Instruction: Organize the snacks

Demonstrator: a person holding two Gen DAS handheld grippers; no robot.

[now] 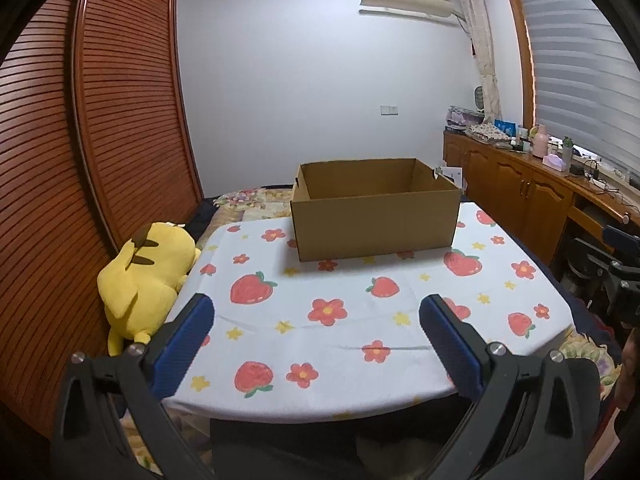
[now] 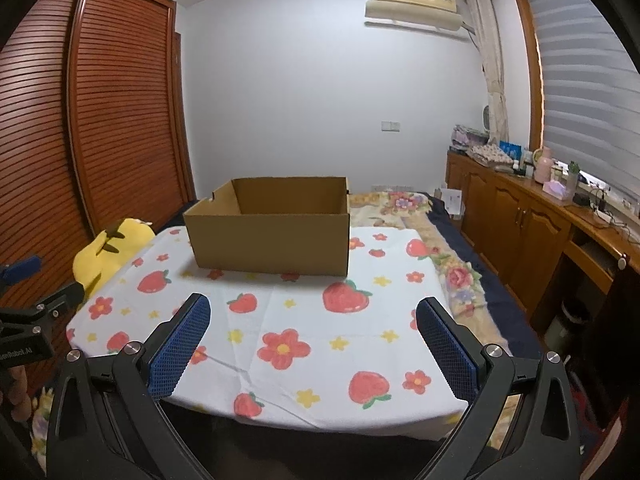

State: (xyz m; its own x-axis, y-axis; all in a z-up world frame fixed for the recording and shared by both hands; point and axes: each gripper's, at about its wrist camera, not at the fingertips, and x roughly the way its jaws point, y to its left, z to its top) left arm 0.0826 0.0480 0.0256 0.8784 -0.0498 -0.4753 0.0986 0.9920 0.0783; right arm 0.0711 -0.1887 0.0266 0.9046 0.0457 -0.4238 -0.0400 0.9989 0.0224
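Bedroom walls, a louvred wardrobe (image 1: 120, 92) on one side and a long wooden sideboard (image 2: 520, 216) under the window on the other, and between them we face a counter draped in a strawberry-and-flower cloth (image 1: 340, 320). Sitting toward the far end of that cloth is an open cardboard box (image 1: 376, 216), flaps off, and from what we can see of its inside it looks empty; it seems the likely home for the snacks. The snacks themselves we cannot find in either view, so we cannot say where they lie. A yellow plush toy (image 1: 148, 276) slumps just beside the counter's left edge, well clear of the box. We judge the box to be light and fairly stiff, though its thin walls would flex under a hard pinch; if it needs shifting, a top rim near a corner is where we would take hold, or simply push on a side. Snack packets, when they turn up, will probably be light and crinkly, best gripped gently. Now the tools: our left tool (image 1: 316, 316) hovers over the near part of the cloth, its blue-padded fingers (image 1: 188, 344) spread wide, holding nothing and touching nothing. Our right tool (image 2: 312, 316) matches it, pads (image 2: 448, 344) wide apart, nothing between them, poised above the cloth short of the box.
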